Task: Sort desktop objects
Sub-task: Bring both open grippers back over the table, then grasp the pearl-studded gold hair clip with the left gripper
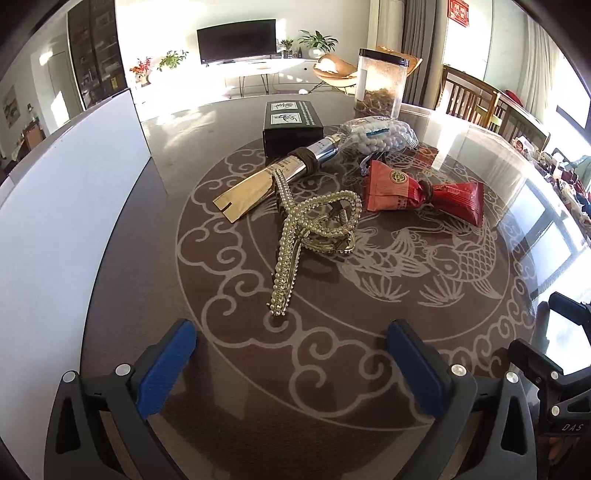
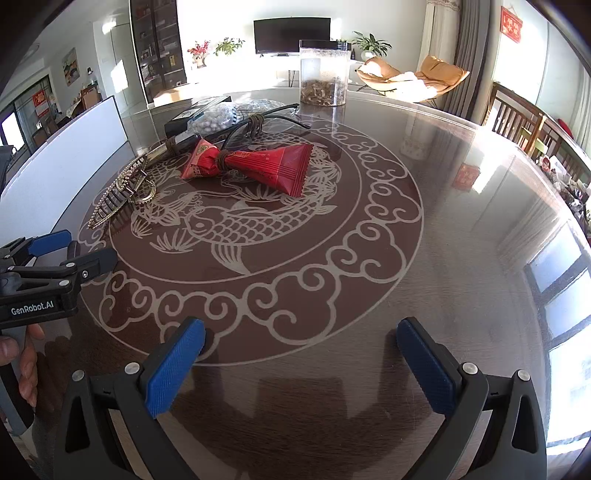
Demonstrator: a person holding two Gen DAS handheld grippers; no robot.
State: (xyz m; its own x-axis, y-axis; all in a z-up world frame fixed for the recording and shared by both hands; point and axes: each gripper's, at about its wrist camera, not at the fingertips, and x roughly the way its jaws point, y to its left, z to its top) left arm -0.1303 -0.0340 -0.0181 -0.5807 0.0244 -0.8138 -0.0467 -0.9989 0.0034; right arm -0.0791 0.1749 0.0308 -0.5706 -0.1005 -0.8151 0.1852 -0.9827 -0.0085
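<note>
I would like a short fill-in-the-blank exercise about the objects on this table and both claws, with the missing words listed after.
1. Both the left claw and the right claw are ____ and hold nothing.
2. The pearl hair clip lies nearest to the ____ claw.
3. A brown band is tied around the middle of the ____ snack packet.
4. The clear jar has a ____ lid.

Missing words: open; left; red; black

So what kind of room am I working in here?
Most likely a home living and dining room. Beyond the round glass-topped table there is a television on a low stand, an orange lounge chair by the curtains, and wooden dining chairs at the table's edge.
</note>
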